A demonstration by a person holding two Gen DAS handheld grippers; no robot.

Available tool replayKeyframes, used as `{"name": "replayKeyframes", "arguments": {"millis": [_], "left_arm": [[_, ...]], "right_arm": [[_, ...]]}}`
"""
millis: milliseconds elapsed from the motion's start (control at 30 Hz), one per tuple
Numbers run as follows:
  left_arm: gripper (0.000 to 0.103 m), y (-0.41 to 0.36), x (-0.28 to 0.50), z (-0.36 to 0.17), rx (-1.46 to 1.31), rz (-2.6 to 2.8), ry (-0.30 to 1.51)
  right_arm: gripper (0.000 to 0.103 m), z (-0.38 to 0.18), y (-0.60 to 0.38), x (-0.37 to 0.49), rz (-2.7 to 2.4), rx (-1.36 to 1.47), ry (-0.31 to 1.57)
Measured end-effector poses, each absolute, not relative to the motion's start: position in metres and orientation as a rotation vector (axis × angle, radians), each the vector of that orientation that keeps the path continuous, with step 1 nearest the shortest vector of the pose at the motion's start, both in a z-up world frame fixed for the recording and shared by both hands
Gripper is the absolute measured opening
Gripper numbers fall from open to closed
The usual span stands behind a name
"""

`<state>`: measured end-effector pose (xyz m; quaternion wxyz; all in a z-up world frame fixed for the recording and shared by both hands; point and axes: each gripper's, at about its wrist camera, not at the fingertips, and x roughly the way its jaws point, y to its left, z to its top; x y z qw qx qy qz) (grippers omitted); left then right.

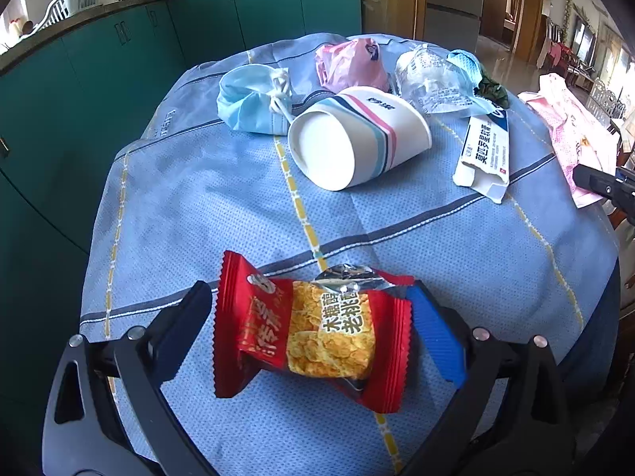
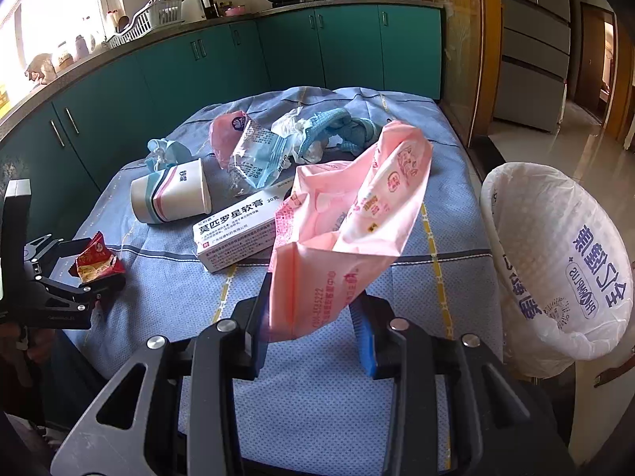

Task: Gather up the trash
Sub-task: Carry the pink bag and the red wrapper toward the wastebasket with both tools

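A red snack wrapper (image 1: 313, 333) lies on the blue tablecloth (image 1: 190, 206) between the fingers of my left gripper (image 1: 309, 293), which stands wide open around it; the pads do not clearly press on it. From the right wrist view the same wrapper (image 2: 95, 260) sits in the left gripper (image 2: 93, 263) at the table's left edge. My right gripper (image 2: 311, 297) is shut on a pink plastic bag (image 2: 357, 206) and holds it above the table. A bin lined with a white bag (image 2: 555, 258) stands just right of the table.
A tipped paper cup (image 1: 357, 139), a white ointment box (image 1: 484, 150), a crumpled blue face mask (image 1: 250, 99), a pink wrapper (image 1: 349, 63) and clear plastic packaging (image 1: 432, 79) lie at the table's far side. Teal cabinets (image 1: 99, 79) run behind and to the left.
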<state>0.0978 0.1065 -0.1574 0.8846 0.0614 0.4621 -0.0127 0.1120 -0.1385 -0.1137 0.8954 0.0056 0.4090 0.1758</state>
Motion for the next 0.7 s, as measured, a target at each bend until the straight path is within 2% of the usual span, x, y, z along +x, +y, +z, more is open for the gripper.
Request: {"name": "replayKeyframes", "arguments": {"millis": [67, 100, 233, 700], "left_arm": [[0.081, 0.107, 0.098, -0.158, 0.13, -0.029, 0.964], [0.081, 0.107, 0.098, -0.157, 0.127, -0.028, 0.96], [0.07, 0.106, 0.096, -0.149, 0.124, -0.023, 0.928], [0.067, 0.07, 0.098, -0.089, 0.103, -0.113, 0.732]], "right_arm": [[0.037, -0.113, -0.141, 0.112, 0.359, 0.016, 0.845], [0.036, -0.112, -0.142, 0.111, 0.357, 0.017, 0.842], [0.037, -0.104, -0.145, 0.109, 0.349, 0.022, 0.82], [0.036, -0.077, -0.176, 0.105, 0.188, -0.046, 0.724]]}}
